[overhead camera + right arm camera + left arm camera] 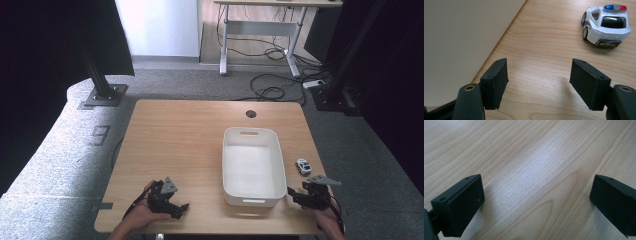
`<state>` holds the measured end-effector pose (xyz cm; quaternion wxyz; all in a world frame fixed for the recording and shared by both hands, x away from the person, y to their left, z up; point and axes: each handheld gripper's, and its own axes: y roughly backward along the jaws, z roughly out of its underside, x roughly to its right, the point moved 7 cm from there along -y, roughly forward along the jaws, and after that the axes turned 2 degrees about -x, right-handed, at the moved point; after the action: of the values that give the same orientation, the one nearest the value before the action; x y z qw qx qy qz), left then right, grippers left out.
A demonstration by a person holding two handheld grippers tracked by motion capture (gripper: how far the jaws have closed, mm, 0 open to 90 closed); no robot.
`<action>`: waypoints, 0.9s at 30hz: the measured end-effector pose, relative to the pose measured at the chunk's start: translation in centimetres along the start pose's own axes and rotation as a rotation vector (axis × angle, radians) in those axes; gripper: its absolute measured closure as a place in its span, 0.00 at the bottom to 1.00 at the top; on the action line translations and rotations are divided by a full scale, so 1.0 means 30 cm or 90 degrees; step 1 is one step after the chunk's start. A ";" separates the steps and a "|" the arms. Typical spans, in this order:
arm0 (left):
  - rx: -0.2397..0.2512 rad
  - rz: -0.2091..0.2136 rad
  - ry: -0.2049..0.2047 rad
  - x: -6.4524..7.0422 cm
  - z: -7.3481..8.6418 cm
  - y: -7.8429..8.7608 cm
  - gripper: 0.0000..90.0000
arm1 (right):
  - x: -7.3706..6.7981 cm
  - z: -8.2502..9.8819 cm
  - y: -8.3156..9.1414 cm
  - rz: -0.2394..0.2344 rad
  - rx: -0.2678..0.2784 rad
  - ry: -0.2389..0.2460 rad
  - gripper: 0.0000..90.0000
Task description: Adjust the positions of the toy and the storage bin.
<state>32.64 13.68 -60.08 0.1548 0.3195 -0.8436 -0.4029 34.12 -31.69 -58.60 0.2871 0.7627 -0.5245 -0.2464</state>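
Right gripper (539,80) hovers low, jaws wide, nothing between | toy police car (606,23) sits just ahead on the table (175,145), right of the white bin (252,165) | left gripper (536,205) wide too, bare wood below

High view: fixed above the near edge, facing forward and down; whole table (180,130) in frame, floor at 12 o'clock.

Left gripper view: very close, looking steeply down at bare wood.

Right gripper view: low and close, looking along the tabletop; toy police car (606,23) at 1 o'clock, white bin (461,37) wall at 10 o'clock. High view shares the car (303,166) and bin (252,167).
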 end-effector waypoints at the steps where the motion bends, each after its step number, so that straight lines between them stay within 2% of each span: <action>1: 0.000 0.001 -0.001 0.000 0.000 0.000 0.00 | 0.002 0.000 -0.002 0.003 -0.002 0.002 0.33; 5: 0.000 0.001 -0.001 0.000 0.000 0.000 0.00 | 0.006 -0.005 -0.005 0.009 -0.002 0.000 0.35; 8: 0.000 0.001 -0.001 0.000 0.000 0.000 0.00 | 0.005 -0.013 -0.004 0.003 0.001 -0.014 0.35; 11: 0.000 0.002 -0.002 -0.001 0.000 0.000 0.00 | 0.004 -0.020 -0.007 0.000 0.006 -0.011 0.34; 15: 0.000 0.003 -0.003 -0.001 -0.001 -0.001 0.00 | 0.017 -0.030 -0.003 0.026 0.024 -0.004 0.36; 19: -0.001 0.004 -0.005 -0.001 -0.001 -0.001 0.00 | 0.024 -0.035 0.004 0.021 0.036 -0.011 0.37; 27: 0.000 0.004 -0.004 -0.001 -0.002 -0.001 0.00 | 0.020 -0.037 0.008 0.022 0.037 -0.007 0.40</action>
<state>32.70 13.65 -60.08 0.1532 0.3156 -0.8450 -0.4036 34.92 -32.13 -57.67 0.2662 0.7602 -0.5461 -0.2303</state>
